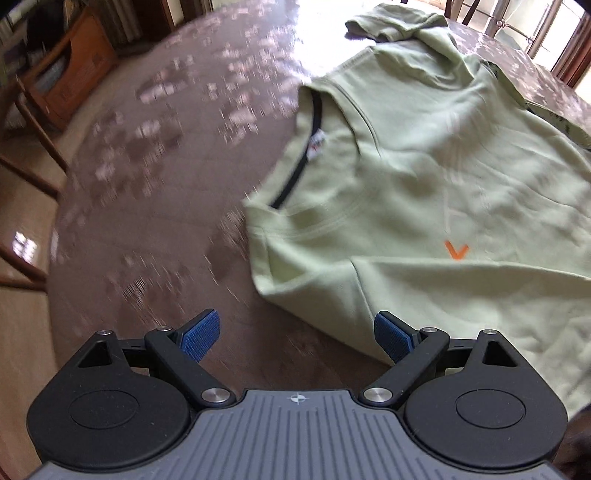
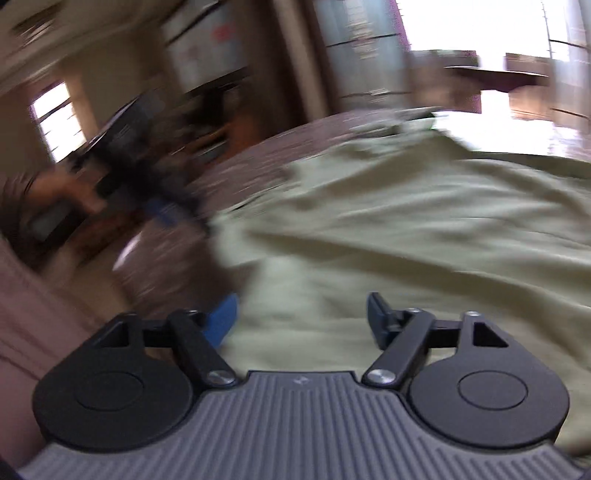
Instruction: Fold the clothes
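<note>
My job here is folding the pale green T-shirt [image 1: 424, 192], which fills the right half of the left wrist view, lying on the brown patterned table [image 1: 155, 177]. Its dark-trimmed neckline [image 1: 306, 147] sits near the centre of that frame, a sleeve [image 1: 384, 26] runs off toward the top, and a small orange mark [image 1: 457, 251] shows lower right. The cloth looks partly doubled over already, with ridges and loose creases, so I judge I am between folds and going for the next edge.

To do this step well I would bring both sets of fingers down onto one hem or shoulder line, pinch only the layers I mean to carry, lift them together and level, and lay the fold across so the edges meet rather than bunching. Smoothing the ridge near the orange mark first would help.

My left gripper [image 1: 297, 336] sits at the bottom of its frame, blue pads spread wide with nothing between them; the right-hand pad [image 1: 391, 341] hangs over the shirt's near corner, the other over bare table, and I cannot tell whether either touches.

My right gripper [image 2: 301, 321] is also parted, a fair way open, holding nothing, with green cloth [image 2: 406, 236] beneath the gap. That view is heavily smeared, so contact with the fabric is unclear
</note>
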Available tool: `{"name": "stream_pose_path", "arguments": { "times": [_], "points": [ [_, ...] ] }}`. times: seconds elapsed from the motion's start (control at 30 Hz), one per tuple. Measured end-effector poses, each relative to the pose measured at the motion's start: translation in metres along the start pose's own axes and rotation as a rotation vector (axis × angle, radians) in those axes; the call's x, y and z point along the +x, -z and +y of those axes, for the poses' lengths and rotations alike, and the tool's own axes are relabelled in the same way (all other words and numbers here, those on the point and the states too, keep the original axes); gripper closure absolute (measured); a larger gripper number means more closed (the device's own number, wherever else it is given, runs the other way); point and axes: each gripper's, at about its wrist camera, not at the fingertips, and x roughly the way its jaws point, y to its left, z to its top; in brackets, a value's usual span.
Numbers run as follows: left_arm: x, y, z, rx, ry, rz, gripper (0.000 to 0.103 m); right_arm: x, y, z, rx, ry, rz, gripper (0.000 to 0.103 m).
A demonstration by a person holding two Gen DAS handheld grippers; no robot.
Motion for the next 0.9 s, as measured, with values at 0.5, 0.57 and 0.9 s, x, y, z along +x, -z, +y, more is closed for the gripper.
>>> {"name": "stream_pose_path", "arguments": {
  "times": [0.5,0.57,0.9],
  "points": [
    [0.019,0.012,0.009,-0.225,0.269,0.087,0.010,0.037,0.011,0.018,0.054,0.025,0.117,0.096],
    [0.025,0.010,0.008,-0.233,0.289,0.102,0.010,0.028,0.011,0.006,0.128,-0.031,0.106,0.096],
    [0.017,-0.005,0.010,-0.159,0.167,0.030,0.010,0.028,0.024,-0.011,0.283,-0.202,0.221,0.073]
  ]
}}
